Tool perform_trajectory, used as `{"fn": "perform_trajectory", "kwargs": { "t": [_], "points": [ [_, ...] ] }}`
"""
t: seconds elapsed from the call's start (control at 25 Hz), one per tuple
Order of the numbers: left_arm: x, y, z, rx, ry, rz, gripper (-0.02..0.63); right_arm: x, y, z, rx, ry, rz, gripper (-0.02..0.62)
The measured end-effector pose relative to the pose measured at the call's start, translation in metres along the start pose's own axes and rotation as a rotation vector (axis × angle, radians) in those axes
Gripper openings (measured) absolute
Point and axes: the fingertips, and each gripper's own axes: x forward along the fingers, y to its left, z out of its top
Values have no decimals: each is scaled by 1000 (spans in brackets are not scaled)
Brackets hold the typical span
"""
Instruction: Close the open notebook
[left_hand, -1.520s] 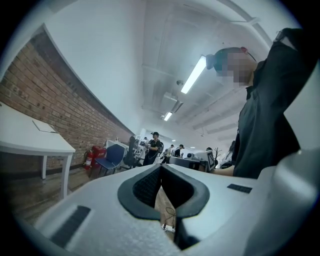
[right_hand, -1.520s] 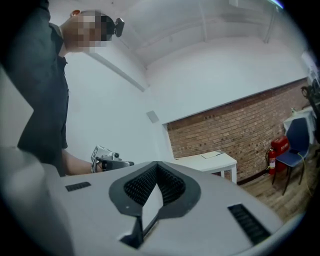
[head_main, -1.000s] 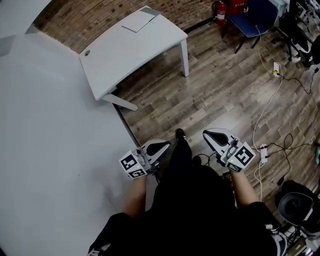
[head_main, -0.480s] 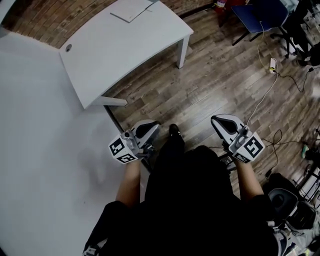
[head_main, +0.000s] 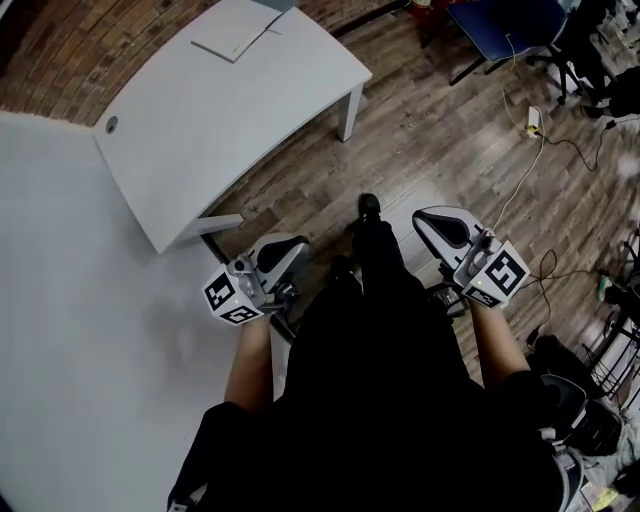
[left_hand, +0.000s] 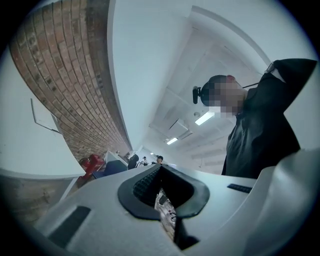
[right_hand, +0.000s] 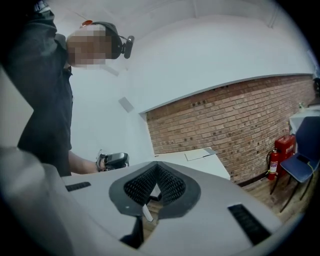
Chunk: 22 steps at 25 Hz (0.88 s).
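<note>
A pale notebook (head_main: 234, 36) lies flat at the far end of the white desk (head_main: 200, 130), and also shows on the desk in the right gripper view (right_hand: 200, 154). Whether it lies open I cannot tell from this far. Both grippers are held at waist height over the wooden floor, well short of the desk. My left gripper (head_main: 285, 250) is shut with nothing between its jaws, and points a little upward at wall and ceiling in its own view (left_hand: 162, 200). My right gripper (head_main: 440, 225) is also shut and empty, and faces the desk (right_hand: 150, 192).
A white wall (head_main: 70, 350) runs along the left, and a brick wall (right_hand: 225, 130) stands behind the desk. A blue chair (head_main: 500, 25) and a red fire extinguisher (right_hand: 274, 162) stand at the far right. Cables and a power strip (head_main: 532, 120) lie on the floor at the right.
The person has walked forward: desk and notebook have shifted left and up in the head view. Both grippers travelled along at the same height and stayed shut.
</note>
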Motion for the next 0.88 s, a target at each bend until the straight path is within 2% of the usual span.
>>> {"fn": "perform_trajectory", "kwargs": {
  "t": [0.16,0.32,0.4,0.52,0.6,0.72,0.88],
  "points": [
    [31,32,13,6,-3,17,17,15,-42,16,8,-35,26,5],
    [73,58,34,40,18,51,17,25,-82,34,4,-61,102,5],
    [91,75,46,61,26,84,17,32,-97,48,-17,-77,197,5],
    [114,95,66,94,22,123,17,42,-108,65,-32,-88,388,5],
    [125,108,76,103,7,144,17,48,-120,71,-30,-97,450,5],
    [140,128,87,114,-10,169,17,62,-144,75,-22,-103,483,5],
    [159,143,90,133,49,171,17,81,-171,83,-12,-148,495,5]
  ]
}}
